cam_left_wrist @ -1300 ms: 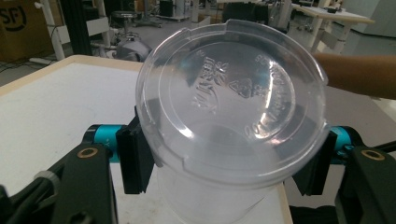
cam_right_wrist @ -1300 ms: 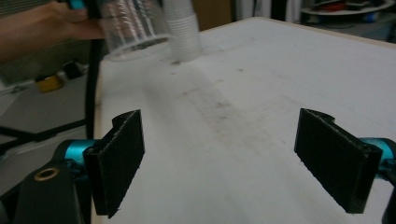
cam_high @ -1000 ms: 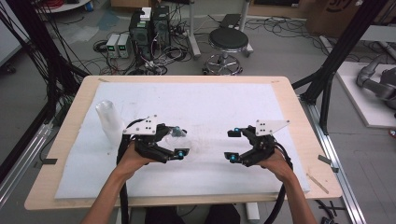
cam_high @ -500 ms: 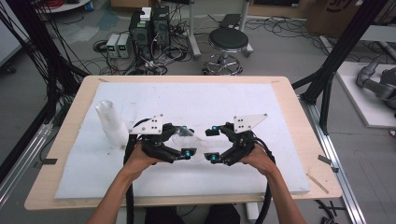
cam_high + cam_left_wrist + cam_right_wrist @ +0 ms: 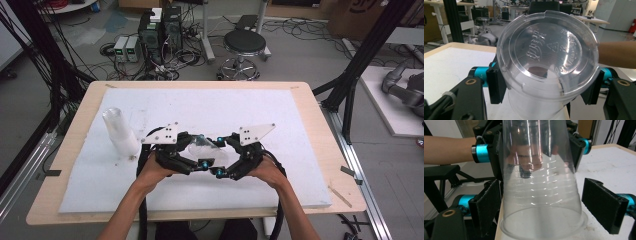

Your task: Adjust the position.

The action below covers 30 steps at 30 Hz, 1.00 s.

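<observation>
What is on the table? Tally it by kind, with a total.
Single clear plastic cup, clamped in the left gripper: 1
Stack of clear plastic cups, number within unclear: 1
Black two-jaw grippers (left gripper, right gripper): 2
Total: 4

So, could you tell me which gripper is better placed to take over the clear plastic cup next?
Probably the right gripper: its open jaws already flank the clear plastic cup near the rim, while the left gripper clamps its base end.
</observation>
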Available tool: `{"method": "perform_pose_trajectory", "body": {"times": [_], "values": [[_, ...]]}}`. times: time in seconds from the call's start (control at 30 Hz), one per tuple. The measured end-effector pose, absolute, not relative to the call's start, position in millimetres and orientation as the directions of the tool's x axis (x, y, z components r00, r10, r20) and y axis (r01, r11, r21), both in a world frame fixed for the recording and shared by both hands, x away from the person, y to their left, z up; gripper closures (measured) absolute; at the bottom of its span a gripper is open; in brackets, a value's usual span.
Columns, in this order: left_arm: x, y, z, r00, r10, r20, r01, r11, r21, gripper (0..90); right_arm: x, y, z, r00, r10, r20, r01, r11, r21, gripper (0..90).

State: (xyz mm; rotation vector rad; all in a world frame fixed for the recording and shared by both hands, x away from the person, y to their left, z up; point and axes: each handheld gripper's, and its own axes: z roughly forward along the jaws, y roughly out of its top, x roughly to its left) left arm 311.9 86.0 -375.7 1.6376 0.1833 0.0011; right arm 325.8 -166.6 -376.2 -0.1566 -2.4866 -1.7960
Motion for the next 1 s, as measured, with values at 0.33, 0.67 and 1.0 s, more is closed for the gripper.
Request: {"method": "perform_pose_trajectory", "body": {"times": [0.33, 0.67, 1.0], "values": [[312.2, 85.4, -375.8, 0.987, 0.119, -0.105, 0.113, -0.065, 0.991, 34.5, 322.9, -164.2, -376.3, -0.996, 0.046, 0.076, 0.087, 0.312, 0.946, 27.2], [312.1, 84.6, -375.9, 0.980, 0.145, -0.133, 0.141, -0.046, 0.989, 20.9, 321.9, -165.1, -375.2, -0.998, 0.048, 0.051, 0.063, 0.313, 0.948, 32.6], [312.3, 90.5, -375.5, 0.972, 0.176, -0.158, 0.168, -0.042, 0.985, 8.2, 322.3, -165.7, -375.9, -0.997, 0.045, 0.062, 0.073, 0.324, 0.943, 32.8]]}}
